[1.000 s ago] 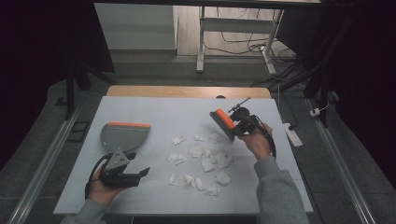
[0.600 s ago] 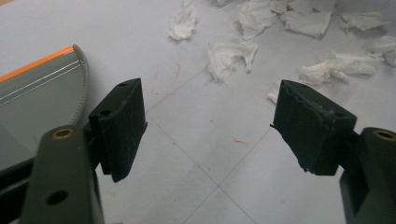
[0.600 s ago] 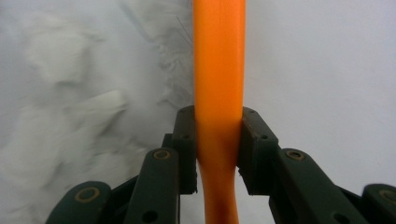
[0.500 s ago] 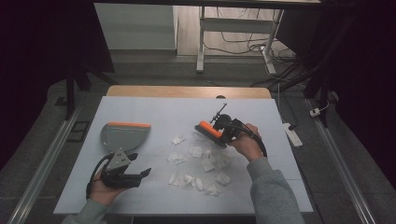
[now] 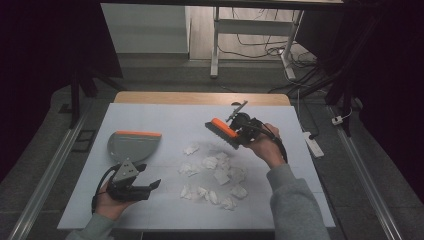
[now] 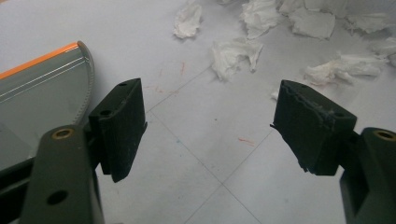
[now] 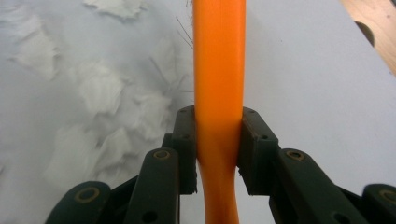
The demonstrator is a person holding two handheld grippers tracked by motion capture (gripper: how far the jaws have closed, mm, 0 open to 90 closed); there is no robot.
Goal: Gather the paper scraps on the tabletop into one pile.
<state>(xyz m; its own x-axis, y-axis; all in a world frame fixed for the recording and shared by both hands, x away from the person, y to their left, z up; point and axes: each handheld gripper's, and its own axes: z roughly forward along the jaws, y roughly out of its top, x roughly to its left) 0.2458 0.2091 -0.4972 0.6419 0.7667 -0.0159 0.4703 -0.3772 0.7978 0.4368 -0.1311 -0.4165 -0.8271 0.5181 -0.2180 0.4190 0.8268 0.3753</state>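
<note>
Right gripper (image 7: pixel 217 149) clamps the brush (image 5: pixel 223 132) over the scraps (image 5: pixel 215 170) to sweep them; left gripper (image 6: pixel 210 126), jaws apart, waits beside the dustpan (image 5: pixel 131 145).

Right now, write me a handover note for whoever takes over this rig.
Right tool: shut on the orange brush, held above the far edge of the paper scraps, bristles facing down.
Left tool: open, empty, low over the table just in front of the dustpan.
Dustpan: flat on the table left of the scraps, nothing in it that I can see.
Done: brush picked up.
Left: likely grip the dustpan, sweep the crumpled scraps into it. All scraps still lie loose on the table.
</note>
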